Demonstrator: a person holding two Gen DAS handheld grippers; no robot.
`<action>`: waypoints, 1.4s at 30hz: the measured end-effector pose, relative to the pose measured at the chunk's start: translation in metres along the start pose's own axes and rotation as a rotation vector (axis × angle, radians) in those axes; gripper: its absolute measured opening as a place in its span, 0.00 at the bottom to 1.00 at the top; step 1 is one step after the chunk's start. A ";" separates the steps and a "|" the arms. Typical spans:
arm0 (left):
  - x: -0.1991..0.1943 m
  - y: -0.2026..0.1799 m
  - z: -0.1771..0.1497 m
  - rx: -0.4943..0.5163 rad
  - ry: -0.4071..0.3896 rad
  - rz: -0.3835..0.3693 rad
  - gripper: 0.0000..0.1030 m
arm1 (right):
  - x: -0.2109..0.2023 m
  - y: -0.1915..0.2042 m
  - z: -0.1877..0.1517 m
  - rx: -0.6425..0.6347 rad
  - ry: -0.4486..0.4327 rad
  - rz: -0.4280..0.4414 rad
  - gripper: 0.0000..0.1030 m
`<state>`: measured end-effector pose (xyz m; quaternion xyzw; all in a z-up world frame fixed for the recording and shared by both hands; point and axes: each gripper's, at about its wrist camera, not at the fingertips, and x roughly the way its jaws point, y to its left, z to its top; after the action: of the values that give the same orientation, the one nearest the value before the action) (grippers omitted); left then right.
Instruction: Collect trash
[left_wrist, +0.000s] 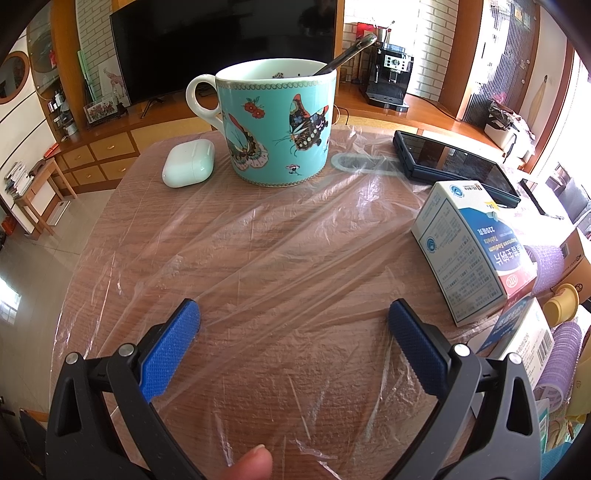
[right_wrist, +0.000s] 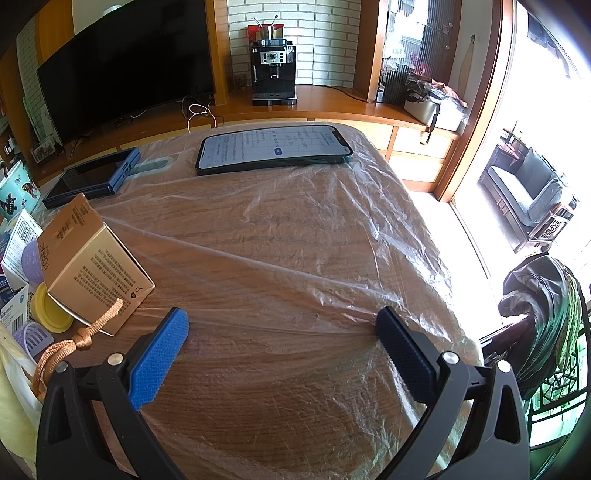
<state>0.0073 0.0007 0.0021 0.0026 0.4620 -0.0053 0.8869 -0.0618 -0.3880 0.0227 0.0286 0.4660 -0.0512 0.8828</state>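
I think the job has not really begun. My left claw is wide open and holds nothing. My right claw is wide open too, with nothing in it. Both hang just over the tabletop. The trash sits between them: a white and blue medicine box and a gold box, near a yellow lid. All of it is left to pick up. The mug and phone should stay.
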 end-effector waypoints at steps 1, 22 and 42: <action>-0.001 -0.001 0.000 0.001 0.001 -0.001 0.99 | 0.000 0.000 0.000 -0.001 0.000 0.000 0.97; -0.073 0.010 0.017 0.033 -0.167 -0.049 0.99 | -0.088 -0.001 0.017 0.108 -0.206 0.119 0.96; -0.154 -0.031 -0.026 0.094 -0.134 -0.203 0.99 | -0.180 0.090 -0.022 -0.120 -0.309 0.239 0.96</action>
<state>-0.1029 -0.0291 0.1132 -0.0030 0.3987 -0.1170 0.9096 -0.1700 -0.2850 0.1592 0.0228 0.3206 0.0782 0.9437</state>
